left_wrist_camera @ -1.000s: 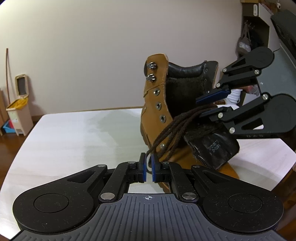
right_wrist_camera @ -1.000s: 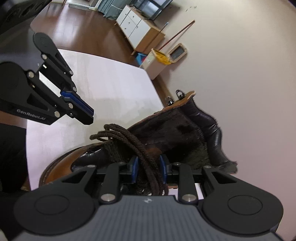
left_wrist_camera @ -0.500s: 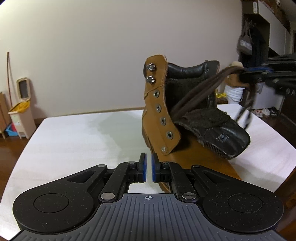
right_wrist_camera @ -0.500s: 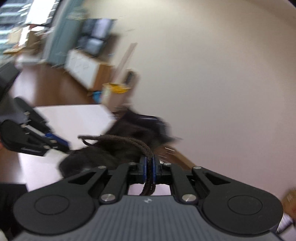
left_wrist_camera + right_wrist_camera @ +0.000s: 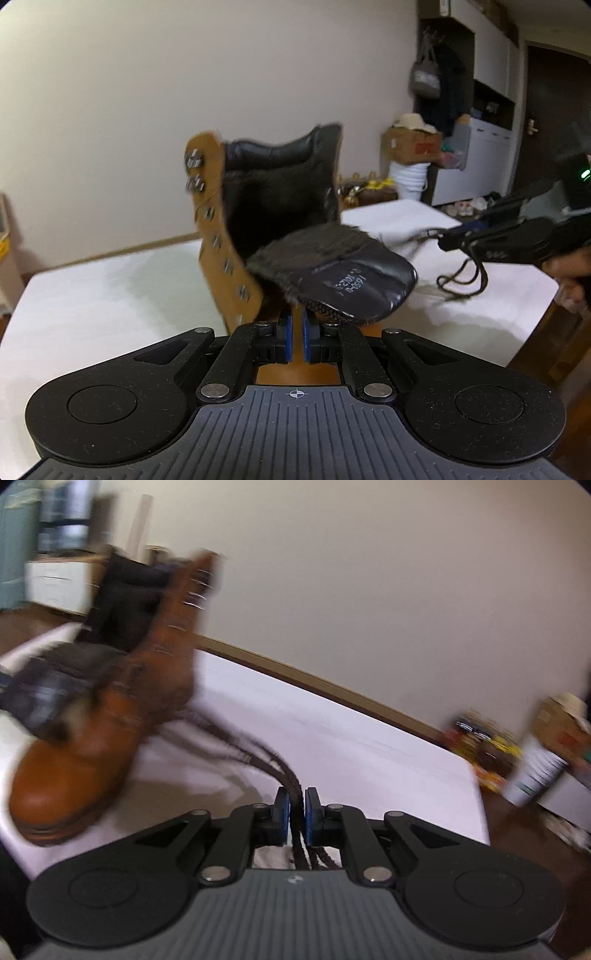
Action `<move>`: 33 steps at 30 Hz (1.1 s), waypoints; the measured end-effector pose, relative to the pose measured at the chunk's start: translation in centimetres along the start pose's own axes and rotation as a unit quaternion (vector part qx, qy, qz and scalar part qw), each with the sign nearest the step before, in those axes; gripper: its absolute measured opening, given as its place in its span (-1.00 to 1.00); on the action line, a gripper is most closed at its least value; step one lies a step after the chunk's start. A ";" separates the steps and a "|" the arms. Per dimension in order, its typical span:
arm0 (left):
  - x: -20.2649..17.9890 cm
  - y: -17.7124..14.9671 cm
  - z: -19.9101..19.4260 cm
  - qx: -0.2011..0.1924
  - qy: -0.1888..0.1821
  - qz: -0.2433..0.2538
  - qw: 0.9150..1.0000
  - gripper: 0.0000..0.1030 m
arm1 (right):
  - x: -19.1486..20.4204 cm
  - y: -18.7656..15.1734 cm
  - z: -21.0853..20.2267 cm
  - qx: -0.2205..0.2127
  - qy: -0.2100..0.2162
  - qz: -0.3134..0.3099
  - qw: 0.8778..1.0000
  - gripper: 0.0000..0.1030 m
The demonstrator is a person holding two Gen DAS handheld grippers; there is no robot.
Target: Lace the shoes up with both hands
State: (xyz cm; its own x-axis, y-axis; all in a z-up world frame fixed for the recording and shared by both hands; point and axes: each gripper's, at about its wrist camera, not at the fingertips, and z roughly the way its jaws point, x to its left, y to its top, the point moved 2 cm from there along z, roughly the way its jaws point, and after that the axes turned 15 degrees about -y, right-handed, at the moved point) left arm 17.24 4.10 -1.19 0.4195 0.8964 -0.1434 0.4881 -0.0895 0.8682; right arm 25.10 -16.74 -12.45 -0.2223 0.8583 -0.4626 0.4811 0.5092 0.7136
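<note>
A tan lace-up boot stands on the white table, its dark tongue flopped forward. My left gripper sits low in front of the boot, jaws closed to a narrow slit with nothing between them. To the right of the boot my right gripper hovers over the table with dark brown laces dangling from it in a loop. In the blurred right wrist view the laces stretch from the boot into my right gripper. Its jaws are opening slightly, the pads still on the laces.
A person's hand holds the right gripper near the table's right edge. Beyond the table stand a cardboard box, a white bucket and a white cabinet. The bare tabletop spreads behind the laces.
My right gripper closed on the laces, rolled, and drew them out of the boot's opening to the right and down toward the table. My left gripper edged closer to the boot.
</note>
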 end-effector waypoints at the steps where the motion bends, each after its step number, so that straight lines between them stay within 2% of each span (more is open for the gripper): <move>1: 0.1 0.2 0.0 -0.004 0.000 0.001 1.000 -0.91 | -0.3 -0.3 0.4 0.018 0.004 0.004 1.000 -0.73; 4: 0.4 1.1 0.4 -0.013 0.003 0.005 1.000 -0.91 | 0.3 -1.3 0.7 0.062 0.035 -0.025 0.997 -0.69; 8: 0.5 2.5 1.3 -0.017 0.017 0.008 1.000 -0.91 | 1.0 -2.2 -0.5 0.083 0.066 -0.049 0.993 -0.62; 11: 0.9 3.4 2.0 -0.019 0.036 0.003 0.999 -0.91 | 0.5 -2.1 -1.1 0.097 0.125 -0.003 0.987 -0.61; 12: 1.1 3.7 2.3 -0.020 0.044 0.001 0.999 -0.91 | 0.4 -2.0 -1.3 0.098 0.131 0.006 0.987 -0.60; 15: 1.6 4.5 3.3 -0.018 0.044 -0.004 0.999 -0.91 | 0.2 -1.8 -1.8 0.095 0.129 0.018 0.987 -0.60; 19: 1.5 4.6 4.2 -0.006 0.041 -0.001 0.999 -0.91 | -0.2 -1.4 -2.7 0.090 0.149 0.027 0.984 -0.59; 25: 1.8 3.9 3.2 -0.027 0.034 -0.006 0.999 -0.91 | -0.3 -0.7 -3.4 0.073 0.163 0.034 0.983 -0.59; 29: 2.2 4.0 4.6 -0.005 0.039 -0.004 0.999 -0.90 | 0.6 -0.3 -2.4 0.067 0.171 0.040 0.982 -0.58; 31: 2.3 4.0 5.1 0.009 0.044 -0.001 0.999 -0.79 | 0.9 0.2 -2.7 0.058 0.180 0.043 0.981 -0.58; 33: 2.6 3.8 5.7 0.019 0.054 0.001 0.998 -0.80 | 1.1 0.7 -2.9 0.048 0.187 0.046 0.980 -0.58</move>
State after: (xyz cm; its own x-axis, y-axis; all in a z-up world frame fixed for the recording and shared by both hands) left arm 24.52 3.61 -0.91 0.3368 0.9374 -0.0887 0.5172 -0.1055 0.8493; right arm 22.75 -15.22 -10.93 -0.4615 0.8725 -0.1605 0.5877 0.4362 0.6814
